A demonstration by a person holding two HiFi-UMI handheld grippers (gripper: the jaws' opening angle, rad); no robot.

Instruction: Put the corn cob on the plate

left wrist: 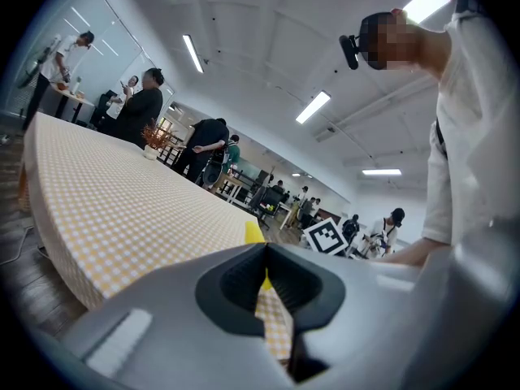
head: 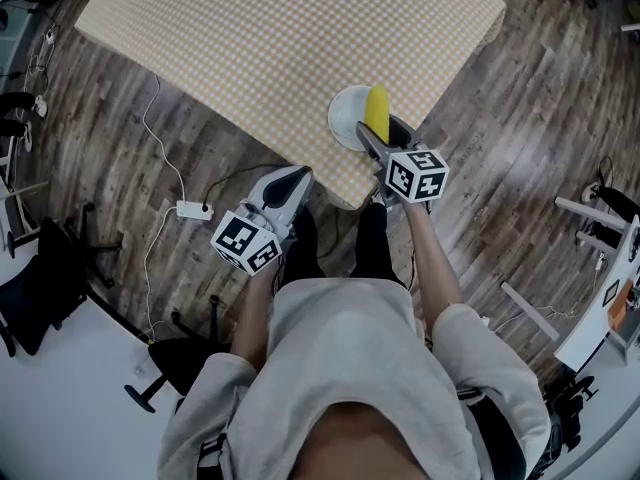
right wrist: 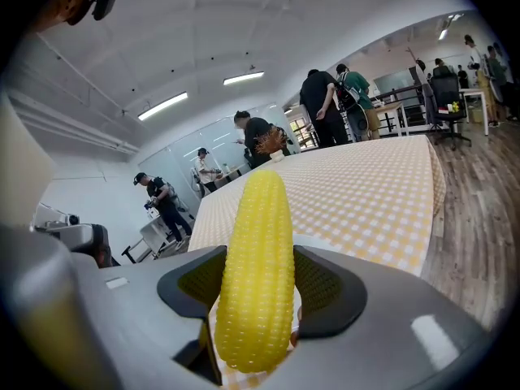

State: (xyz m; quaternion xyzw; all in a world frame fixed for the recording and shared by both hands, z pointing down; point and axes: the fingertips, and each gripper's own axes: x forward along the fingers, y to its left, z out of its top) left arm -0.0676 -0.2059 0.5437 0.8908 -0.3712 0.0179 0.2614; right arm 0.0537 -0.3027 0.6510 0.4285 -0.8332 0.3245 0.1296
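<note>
A yellow corn cob [head: 377, 111] stands between the jaws of my right gripper [head: 385, 130], which is shut on it, over a white plate [head: 345, 118] at the near corner of the checked table [head: 280, 38]. In the right gripper view the corn cob [right wrist: 256, 275] fills the gap of the right gripper [right wrist: 256, 303] and juts forward past the jaws. My left gripper [head: 296, 176] hangs at the table's near edge, left of the plate, its jaws shut on nothing. From the left gripper [left wrist: 264, 254] only the corn cob's tip [left wrist: 254, 232] shows.
On the wooden floor to the left lies a white power strip [head: 192, 209] with its cable, beyond it black chairs [head: 40, 288]. White racks [head: 600, 268] stand at the right. Several people [right wrist: 325, 104] stand behind the table's far end.
</note>
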